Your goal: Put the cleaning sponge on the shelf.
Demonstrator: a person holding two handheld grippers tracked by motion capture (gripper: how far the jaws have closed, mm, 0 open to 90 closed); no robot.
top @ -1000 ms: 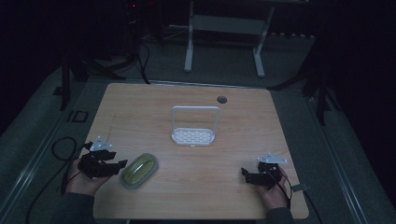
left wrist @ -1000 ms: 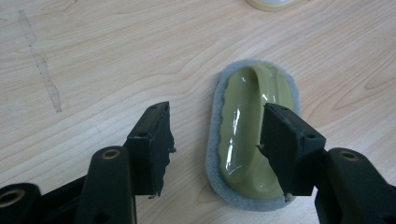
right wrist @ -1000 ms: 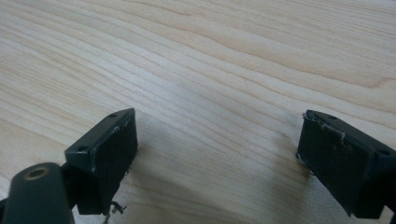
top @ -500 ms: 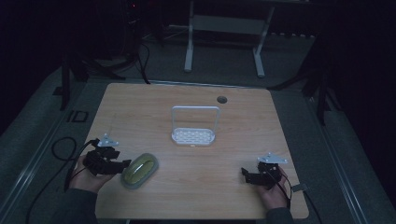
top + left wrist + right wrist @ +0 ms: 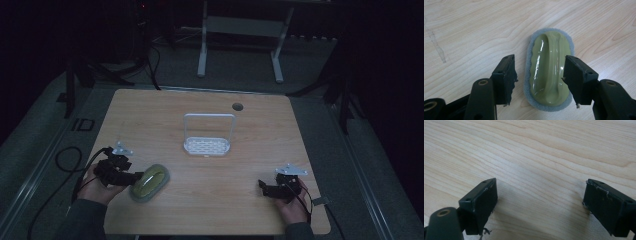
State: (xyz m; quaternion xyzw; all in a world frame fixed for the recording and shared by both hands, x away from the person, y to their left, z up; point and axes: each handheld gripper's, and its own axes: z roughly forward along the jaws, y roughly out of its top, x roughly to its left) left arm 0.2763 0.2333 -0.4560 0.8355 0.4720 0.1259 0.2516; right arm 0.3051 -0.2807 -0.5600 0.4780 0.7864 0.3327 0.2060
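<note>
Scrubber: the green-handled scrubber [image 5: 549,75] with its grey foam rim is lying flat on the table, between my left jaws, handle ridge running along my line of sight.
Left claw: I am holding my left gripper [image 5: 537,80] spread wide around the near end of the scrubber; one jaw is just beside the handle, the other standing off the foam edge, neither clearly pressing.
Progress: I judge the grasp is lined up but not yet closed; squeezing, lifting and carrying are all left to do.
Rack: a white wire-handled rack [image 5: 207,145] is standing upright beyond the scrubber, well apart from it, holding nothing.
Right claw: I am resting my right gripper [image 5: 270,189] far across from the scrubber, jaws apart over bare wood.
Table: pale wood grain [image 5: 260,125], a cable hole beyond the rack.
Room: dark, with stand legs behind the table.
</note>
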